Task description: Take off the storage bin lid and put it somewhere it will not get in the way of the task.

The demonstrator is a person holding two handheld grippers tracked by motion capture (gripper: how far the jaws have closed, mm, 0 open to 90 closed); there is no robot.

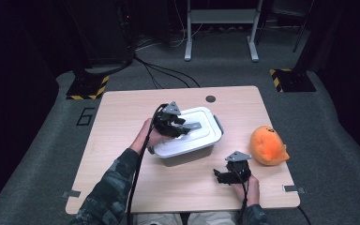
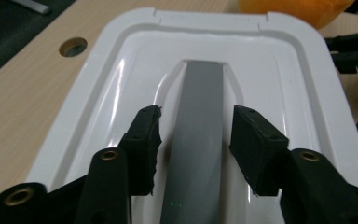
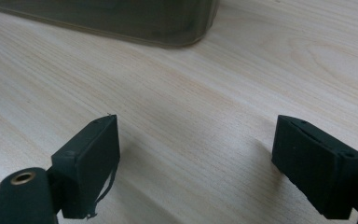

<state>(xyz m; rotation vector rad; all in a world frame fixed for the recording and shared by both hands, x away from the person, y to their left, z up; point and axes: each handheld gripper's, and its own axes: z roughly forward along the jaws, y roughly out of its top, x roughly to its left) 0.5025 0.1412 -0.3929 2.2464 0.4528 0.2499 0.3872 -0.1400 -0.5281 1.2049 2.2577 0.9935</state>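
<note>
**Left gripper lining up on the lid handle**

The left gripper (image 2: 196,140) is hovering over the white lid (image 1: 201,123) of the box (image 1: 187,153) at mid counter (image 1: 122,140). Its jaws are standing spread on both sides of the grey handle (image 2: 200,135), w/ a gap each side, not yet pinching it. The right gripper (image 3: 196,163) is waiting low over bare wood near the box corner, jaws spread wide, holding nothing. An orange toy (image 1: 268,145) is lying to the right of the box.

Probably the step is grasping the handle to lift the lid. Next move needs jaws closing square on the handle, then a straight lift.
</note>
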